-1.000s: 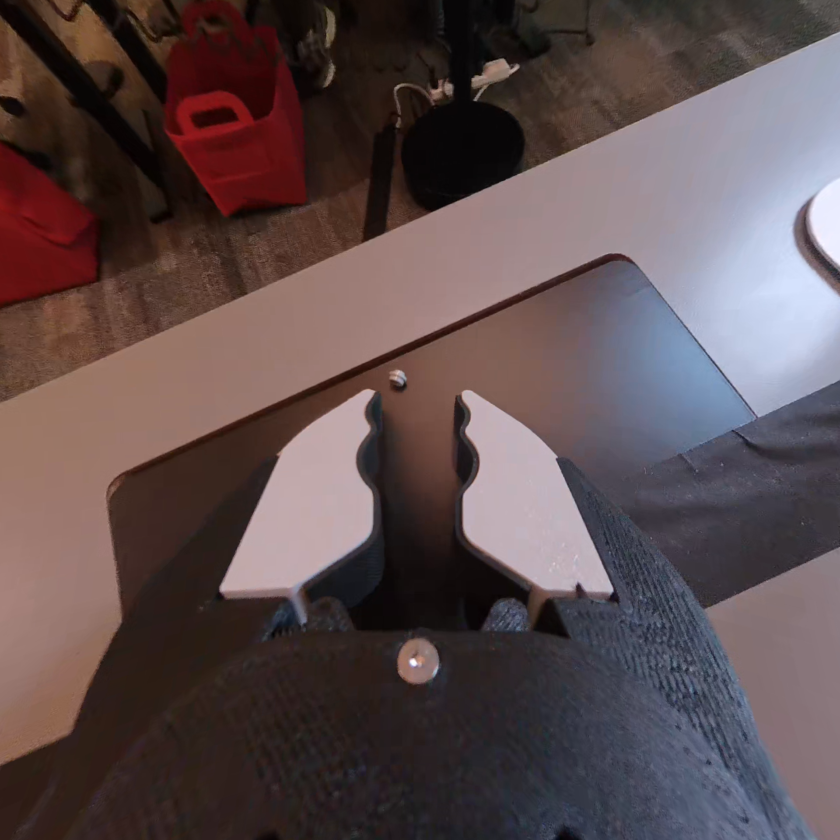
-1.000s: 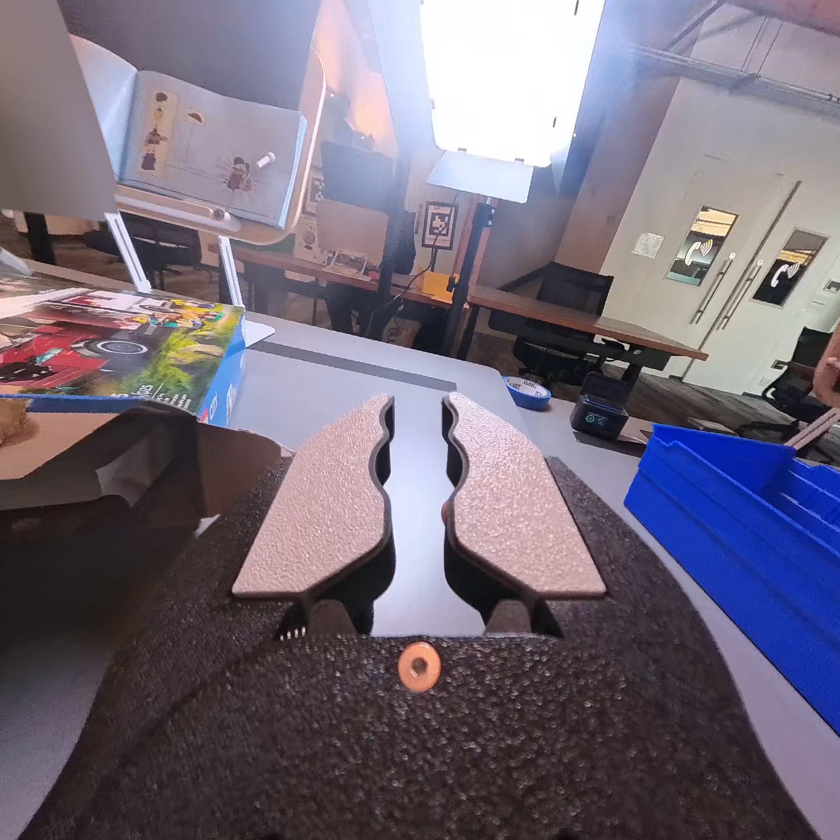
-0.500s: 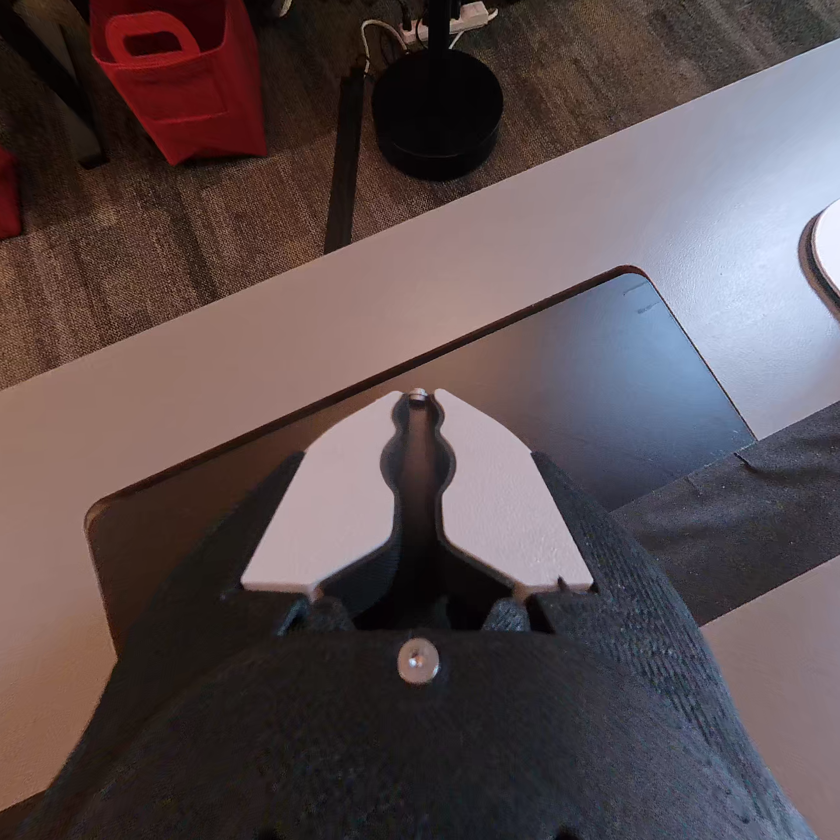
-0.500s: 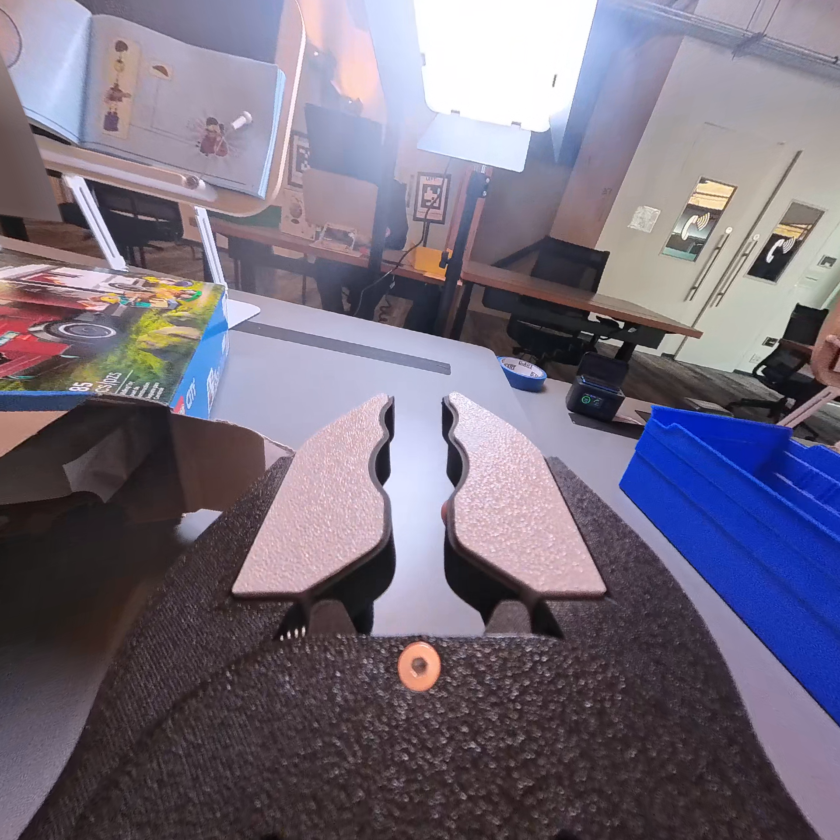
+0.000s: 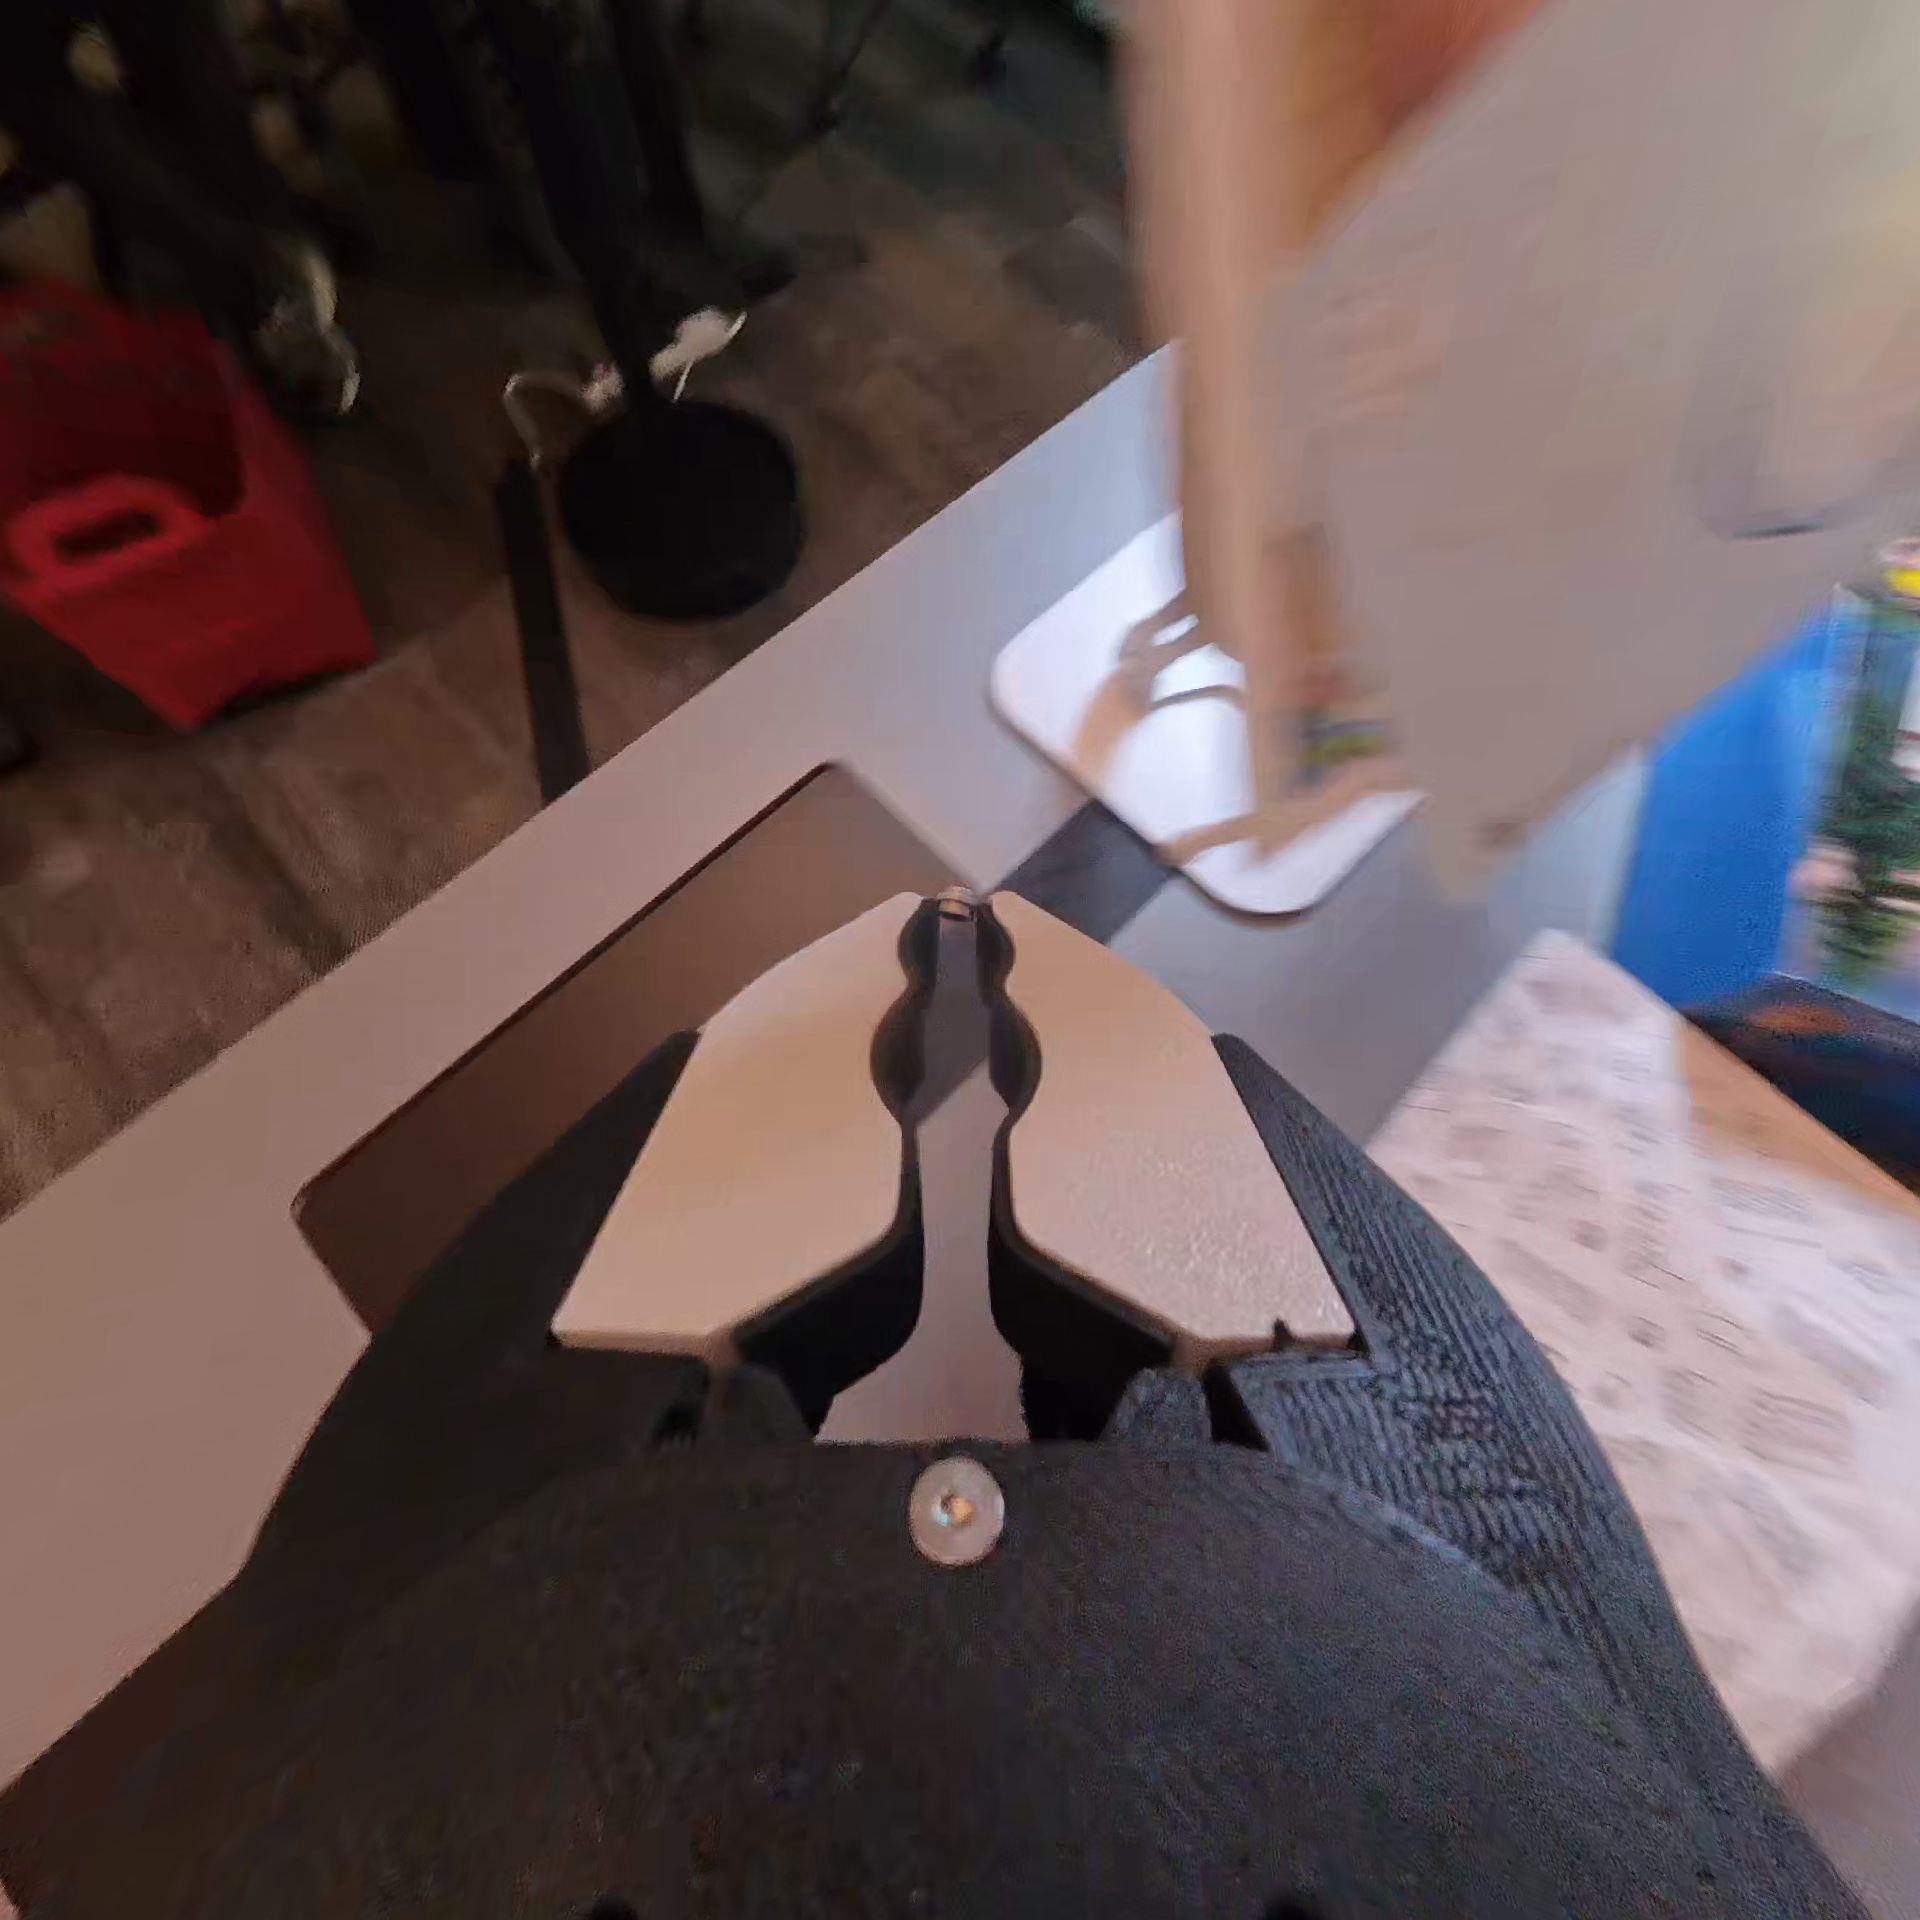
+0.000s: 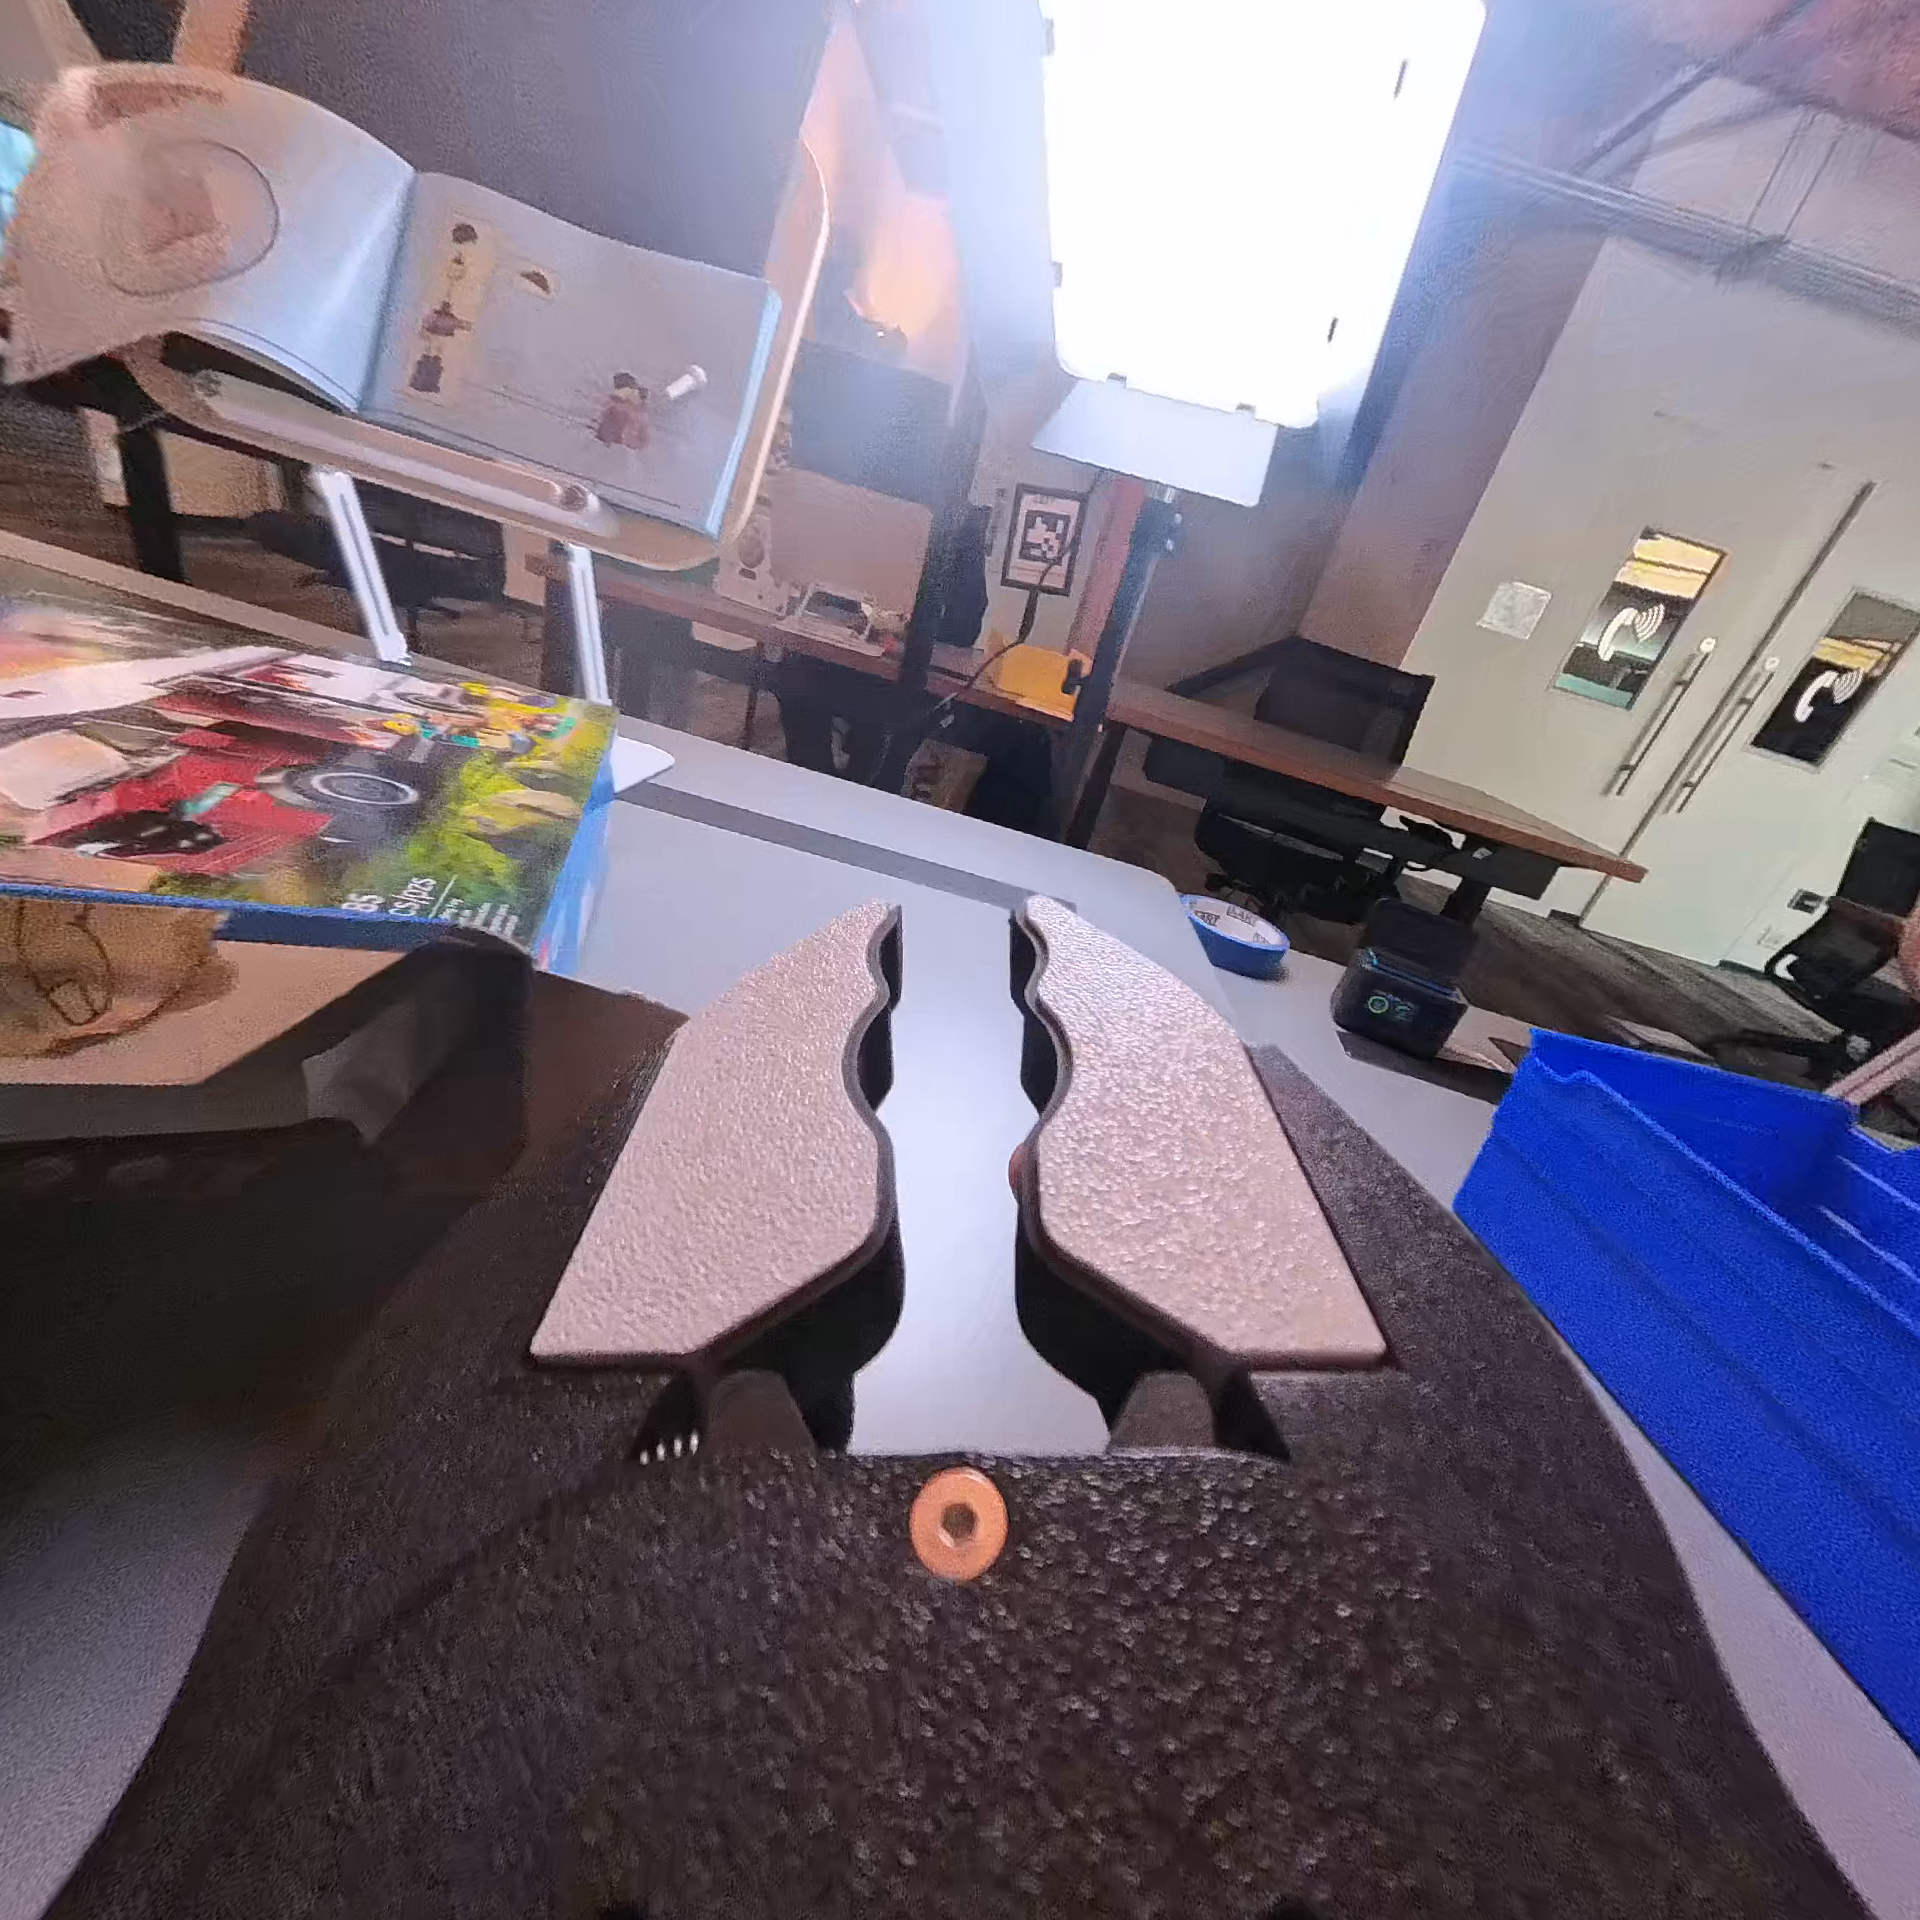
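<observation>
The left hand-held gripper (image 5: 957,914) pinches a small grey stud (image 5: 954,908) at its very fingertips, above the worktop (image 5: 727,769); keep steady pressure, it may slip. The right hand-held gripper (image 6: 956,920) stands released, empty.

Your left claw (image 5: 956,914) has pale, matt, finely grained plastic fingers (image 5: 769,1143) on a rough black ribbed body, and they pinch a small shiny grey piece (image 5: 954,902) that looks like metal or plastic. The surface (image 5: 727,790) beneath is smooth matt grey with a dark, slightly glossy inset panel (image 5: 644,997). Your right claw (image 6: 956,925) shows pebbled pale fingers (image 6: 1143,1143) with a coppery screw behind them, beside a glossy printed cardboard box (image 6: 312,790) and a shiny blue plastic bin (image 6: 1714,1247)
</observation>
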`<state>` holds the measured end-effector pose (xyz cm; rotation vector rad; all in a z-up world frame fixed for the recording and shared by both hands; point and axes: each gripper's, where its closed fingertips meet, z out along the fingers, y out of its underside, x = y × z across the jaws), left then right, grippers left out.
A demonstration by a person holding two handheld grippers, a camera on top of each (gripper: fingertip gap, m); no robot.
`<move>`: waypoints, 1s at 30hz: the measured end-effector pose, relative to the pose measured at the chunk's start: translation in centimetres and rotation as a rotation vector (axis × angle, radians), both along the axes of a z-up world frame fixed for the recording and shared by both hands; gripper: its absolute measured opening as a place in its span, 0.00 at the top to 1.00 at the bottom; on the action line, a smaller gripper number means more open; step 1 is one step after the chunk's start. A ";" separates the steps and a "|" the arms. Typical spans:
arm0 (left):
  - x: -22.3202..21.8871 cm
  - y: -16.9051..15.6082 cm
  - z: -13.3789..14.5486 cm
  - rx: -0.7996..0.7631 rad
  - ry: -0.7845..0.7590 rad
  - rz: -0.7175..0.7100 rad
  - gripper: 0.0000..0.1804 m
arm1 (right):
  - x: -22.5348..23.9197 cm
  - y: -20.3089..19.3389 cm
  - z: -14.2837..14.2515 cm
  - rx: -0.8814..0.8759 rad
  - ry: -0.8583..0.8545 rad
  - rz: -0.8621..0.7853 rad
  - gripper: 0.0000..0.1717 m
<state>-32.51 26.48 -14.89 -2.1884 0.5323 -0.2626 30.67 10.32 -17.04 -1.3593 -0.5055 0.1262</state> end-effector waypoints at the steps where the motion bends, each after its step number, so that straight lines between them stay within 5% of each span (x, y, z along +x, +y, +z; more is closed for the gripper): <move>1: 2.6 -1.8 2.1 0.045 0.000 -0.075 0.96 | -0.9 -0.3 0.3 0.017 -0.017 0.033 0.88; 6: 18.9 -14.3 8.7 0.241 -0.105 -0.504 0.96 | -8.5 -3.8 4.0 0.108 -0.139 0.322 0.87; 10: 30.2 -24.8 9.4 0.370 -0.289 -0.755 0.96 | -17.1 -9.2 7.1 0.225 -0.319 0.599 0.86; 13: 35.3 -29.8 8.4 0.390 -0.430 -0.828 0.96 | -22.4 -12.5 8.9 0.375 -0.421 0.700 0.86; 18: 37.3 -32.4 7.8 0.310 -0.648 -0.864 0.96 | -26.5 -15.0 9.6 0.563 -0.512 0.763 0.88; 30: 36.4 -31.0 5.2 0.140 -0.759 -0.827 0.96 | -28.3 -14.5 7.4 0.602 -0.601 0.785 0.96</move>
